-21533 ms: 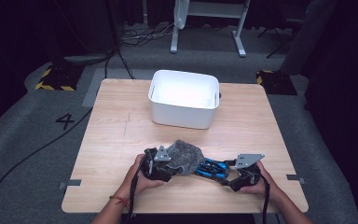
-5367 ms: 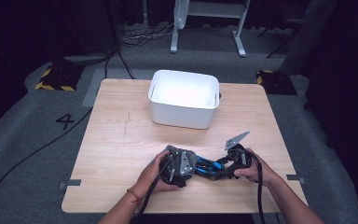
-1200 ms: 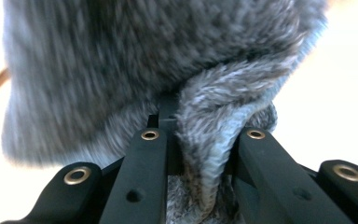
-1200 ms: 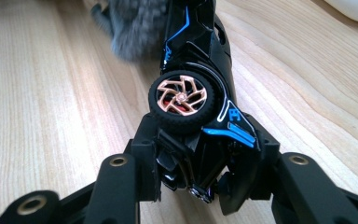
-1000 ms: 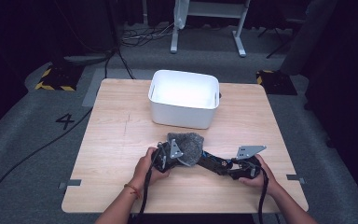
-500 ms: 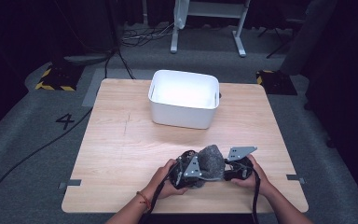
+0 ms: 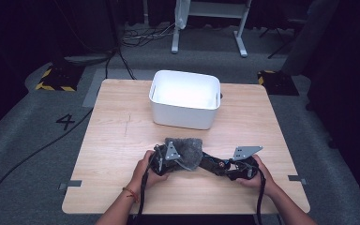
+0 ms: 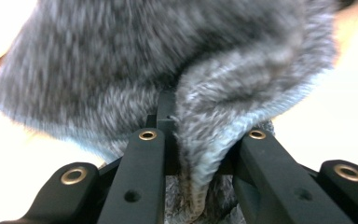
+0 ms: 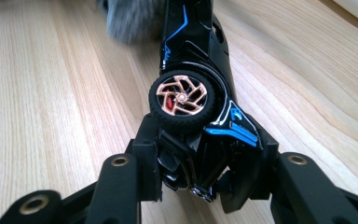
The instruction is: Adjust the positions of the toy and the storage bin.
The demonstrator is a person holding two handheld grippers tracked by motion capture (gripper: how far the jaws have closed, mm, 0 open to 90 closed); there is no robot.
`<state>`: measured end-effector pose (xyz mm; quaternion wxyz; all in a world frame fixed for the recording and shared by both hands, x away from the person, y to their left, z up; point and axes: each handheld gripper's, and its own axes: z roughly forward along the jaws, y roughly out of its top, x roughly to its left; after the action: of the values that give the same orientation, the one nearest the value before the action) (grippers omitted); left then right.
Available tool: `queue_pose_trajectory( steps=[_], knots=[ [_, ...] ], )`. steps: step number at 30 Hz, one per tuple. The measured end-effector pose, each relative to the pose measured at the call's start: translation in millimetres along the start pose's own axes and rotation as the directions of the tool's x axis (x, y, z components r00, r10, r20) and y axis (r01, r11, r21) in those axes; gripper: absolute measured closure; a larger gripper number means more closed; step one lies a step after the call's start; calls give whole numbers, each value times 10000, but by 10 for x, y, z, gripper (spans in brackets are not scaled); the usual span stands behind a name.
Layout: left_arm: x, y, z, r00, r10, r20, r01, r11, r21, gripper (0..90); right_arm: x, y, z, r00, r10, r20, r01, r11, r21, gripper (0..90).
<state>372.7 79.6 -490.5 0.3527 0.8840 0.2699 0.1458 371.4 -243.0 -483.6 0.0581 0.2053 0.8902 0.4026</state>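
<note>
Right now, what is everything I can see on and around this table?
Table: one, light wood, centre of the high view.
Tub: one, white, on the table's far side.
Toy car: one, black with blue trim and copper wheels, lying on its side near the table's front edge.
Fuzzy cloth: one, grey, draped over the car's other end.
Floor marking: one number four, black, left of the table.
Floor cables: black, left of the table and beyond it.
Left gripper: black, shut on a fold of the cloth.
Right gripper: black, shut on the car's end.

Bright lit table, dark surroundings, bin glaring white, fuzzy cloth blurred close up
</note>
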Motion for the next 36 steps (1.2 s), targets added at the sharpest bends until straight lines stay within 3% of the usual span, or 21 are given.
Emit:
queue_pose_trajectory(
  steps=[2,4,7,11,12,14,17,20,24,28,30,31,34,36],
  knots=[
    [64,-32,-35,9995,-284,154,286,9995,-111,780,5,-9,-13,10000,-87,5,87,10000,45,584],
    [64,-40,-69,9983,-319,494,339,9987,-390,779,10,-9,-13,9999,-101,34,101,9999,58,584],
    [-63,45,-160,9914,69,1304,84,9932,-1161,778,26,1,0,9996,-264,120,263,9996,59,583],
    [-282,239,-243,9823,823,1680,-511,9820,-1819,772,56,15,40,9989,-435,-150,434,9990,-57,571],
    [-316,273,-251,9808,902,1731,-570,9805,-1879,772,69,19,56,9985,-528,-156,526,9986,-78,546],
    [-403,359,-264,9750,1213,1861,-822,9754,-2047,771,95,22,97,9976,-629,-284,631,9980,38,386],
    [-494,453,-274,9706,1532,1857,-1123,9705,-2133,768,126,8,142,9972,-750,-41,751,9961,453,272],
    [-559,513,-275,9664,1840,1793,-1450,9668,-2104,767,116,-49,96,9967,-803,-100,808,9950,588,265],
    [-566,523,-210,9698,1876,1558,-1599,9716,-1743,768,52,-149,-76,9970,-722,-275,744,9931,902,258],
    [-546,511,-152,9736,1789,1420,-1561,9750,-1582,769,26,-195,-202,9949,-900,-457,935,9923,817,422],
    [-547,511,-114,9734,1841,1361,-1644,9758,-1442,769,37,-244,-232,9941,-983,-465,1023,9906,913,559],
    [-555,509,-97,9727,1891,1343,-1706,9756,-1382,769,43,-264,-236,9933,-1102,-345,1132,9881,1044,568],
    [-598,506,-76,9681,1993,1521,-1761,9724,-1533,767,21,-321,-249,9960,-890,-12,889,9942,605,654],
    [-666,517,-69,9604,2180,1737,-1902,9681,-1634,762,22,-327,-230,9961,-875,72,872,9956,332,688]
  ],
)
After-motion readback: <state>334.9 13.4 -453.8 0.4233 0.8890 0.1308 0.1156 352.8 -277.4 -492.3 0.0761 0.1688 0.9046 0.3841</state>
